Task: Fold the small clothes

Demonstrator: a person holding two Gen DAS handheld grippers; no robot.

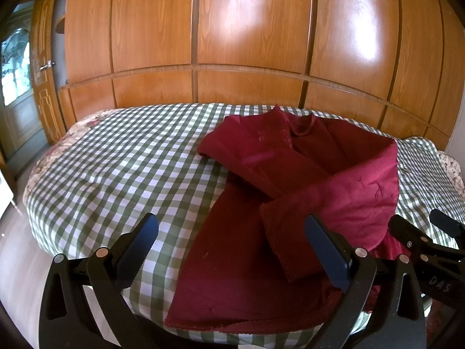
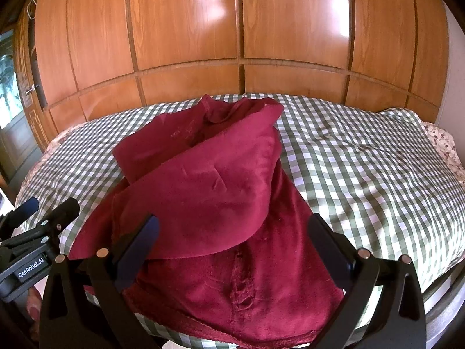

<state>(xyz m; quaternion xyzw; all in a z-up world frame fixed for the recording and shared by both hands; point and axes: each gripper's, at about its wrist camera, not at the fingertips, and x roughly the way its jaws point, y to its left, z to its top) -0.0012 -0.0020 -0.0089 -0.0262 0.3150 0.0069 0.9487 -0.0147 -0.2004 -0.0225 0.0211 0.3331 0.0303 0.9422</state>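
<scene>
**Desk:** Item one, the garment. Position and condition?

**Operator:** I log one dark red fleece garment [image 1: 290, 180], lying on the green-and-white checked bedcover [image 1: 116, 168], toward my near edge of the bed. Both sleeves are folded in across the body: one sleeve [image 1: 255, 157] runs from the far left shoulder, the other sleeve [image 2: 203, 186] lies on top, its cuff near my left tool. The neckline [image 1: 303, 126] points at the far side. The hem [image 2: 261, 334] runs along the near edge of the bed. A rough vertical seam shows on the lower body in the right wrist view.

**Desk:** Tools?

**Operator:** Left gripper [image 1: 232, 250]: fingers spread wide, holding nothing, hovering over the lower left part of the garment. Right gripper [image 2: 232, 250]: likewise spread and empty, over the lower body. Each shows at the edge of the other's view, so I have them close side by side.

**Desk:** Clearance and edges?

**Operator:** Open bedcover to the garment's left and right. A floral sheet [image 1: 84, 128] shows at the bed's corners. Behind stands a wooden panelled wardrobe [image 1: 252, 29], close to the bed's far edge. Door [image 1: 17, 72] at far left.
</scene>
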